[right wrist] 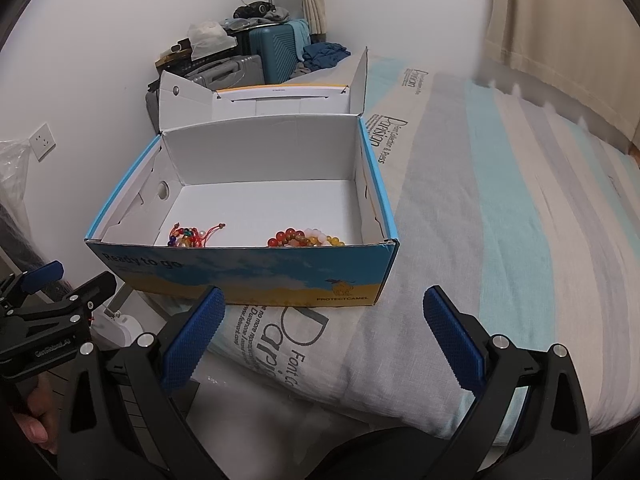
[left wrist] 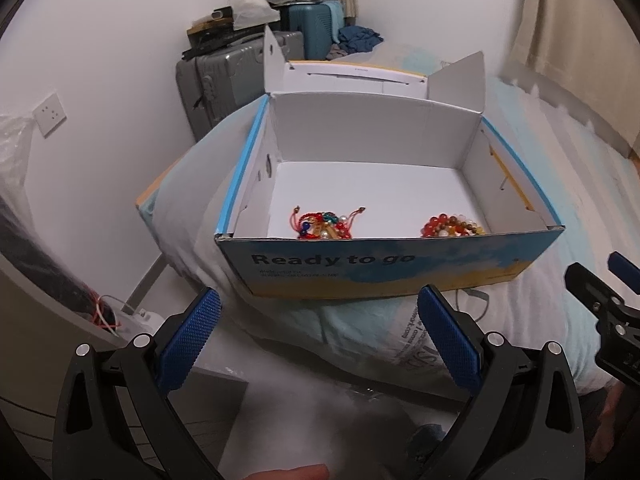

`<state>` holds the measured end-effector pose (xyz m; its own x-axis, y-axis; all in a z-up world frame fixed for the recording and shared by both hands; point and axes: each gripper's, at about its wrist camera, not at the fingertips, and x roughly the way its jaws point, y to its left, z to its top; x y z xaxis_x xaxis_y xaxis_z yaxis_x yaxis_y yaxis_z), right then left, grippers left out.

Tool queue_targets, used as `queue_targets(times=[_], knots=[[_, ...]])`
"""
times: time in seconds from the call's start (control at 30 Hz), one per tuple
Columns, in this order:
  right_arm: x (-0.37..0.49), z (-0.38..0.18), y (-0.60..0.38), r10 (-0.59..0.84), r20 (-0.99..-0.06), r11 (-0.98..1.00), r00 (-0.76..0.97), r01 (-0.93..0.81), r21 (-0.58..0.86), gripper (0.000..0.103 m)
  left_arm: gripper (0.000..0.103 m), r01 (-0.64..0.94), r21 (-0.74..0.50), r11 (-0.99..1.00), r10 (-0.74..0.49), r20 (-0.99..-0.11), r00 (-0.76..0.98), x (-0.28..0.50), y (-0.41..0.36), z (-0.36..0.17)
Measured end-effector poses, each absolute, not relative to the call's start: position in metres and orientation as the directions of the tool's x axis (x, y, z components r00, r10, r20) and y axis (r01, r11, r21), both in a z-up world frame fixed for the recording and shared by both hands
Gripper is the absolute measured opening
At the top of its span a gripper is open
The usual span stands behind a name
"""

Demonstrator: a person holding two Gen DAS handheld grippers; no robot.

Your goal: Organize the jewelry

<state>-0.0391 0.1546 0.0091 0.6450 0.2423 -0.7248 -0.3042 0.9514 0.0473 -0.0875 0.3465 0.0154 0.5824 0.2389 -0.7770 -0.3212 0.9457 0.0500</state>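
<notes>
While lid back, box lengthwise fwd.

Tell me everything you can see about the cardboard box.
The box is printed cardboard, blue and yellow outside, white inside, with "Ready to go" on its front. Its lid is folded back, open. It sits on the bed. Inside, near the front wall, lie two bead bracelet clusters. Neither gripper touches it.
</notes>
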Motion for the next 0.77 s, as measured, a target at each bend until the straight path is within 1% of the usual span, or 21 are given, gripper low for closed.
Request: queue_targets(times=[0.17, 0.33, 0.63, 0.77], knots=[[-0.0391, 0.0089, 0.1547, 0.24, -0.725, 0.952, 0.645, -0.302, 0.047, 0.095, 0.097, -0.318, 0.06, 0.946, 0.245, -0.773, 0.585, -0.0862, 0.3449, 0.0159], [-0.0385, 0.0084, 0.1534, 0.239, -0.728, 0.952, 0.643, -0.302, 0.046, 0.095, 0.097, -0.337, 0.026, 0.941, 0.231, -0.777, 0.586, -0.0844, 0.3493, 0.0161], [-0.0359, 0.0083, 0.1504, 0.24, -0.729, 0.952, 0.641, -0.302, 0.048, 0.095, 0.097, -0.322, 0.039, 0.946, 0.233, -0.772, 0.591, -0.0805, 0.345, 0.0177], [-0.0354, 0.0077, 0.1499, 0.24, -0.73, 0.953, 0.64, -0.3, 0.05, 0.095, 0.097, -0.314, 0.02, 0.949, 0.215, -0.771, 0.599, -0.0804, 0.3447, 0.0184]])
